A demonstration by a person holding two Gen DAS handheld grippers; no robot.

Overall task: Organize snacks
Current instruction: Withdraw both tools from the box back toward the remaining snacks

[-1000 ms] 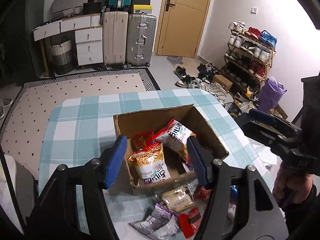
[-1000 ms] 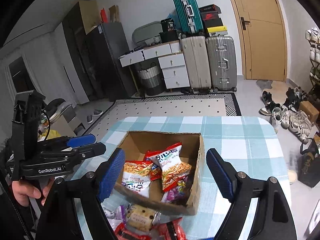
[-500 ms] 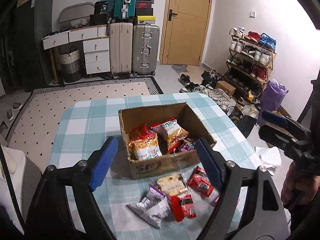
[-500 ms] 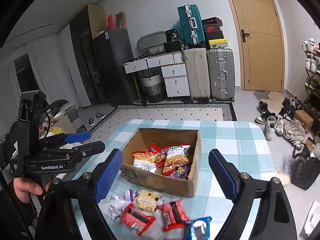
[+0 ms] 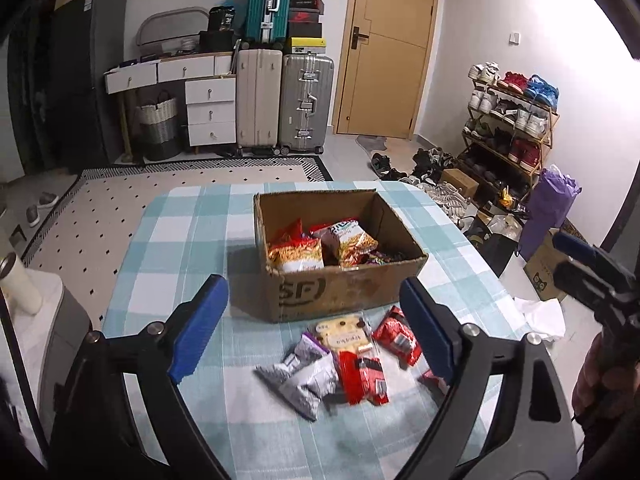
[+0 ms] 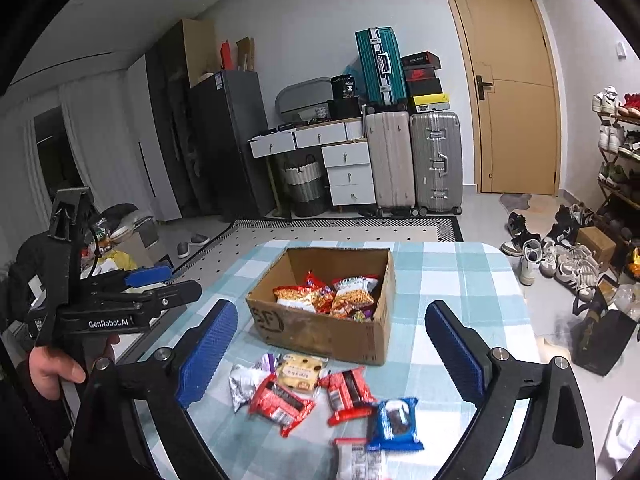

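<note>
Loose snack packets (image 6: 320,396) lie on the table (image 6: 460,280) between open, empty right hand-held gripper (image 6: 332,344) and cardboard box (image 6: 328,328); jaws just widened.

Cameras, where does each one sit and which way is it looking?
Left wrist: on the left claw, looking forward and down at the cardboard box; its blue fingers show, the right claw at the edge.
Right wrist: on the right claw, same direction; the left claw and its hand show.
Both share the box, loose snack packets and checked tablecloth.
</note>
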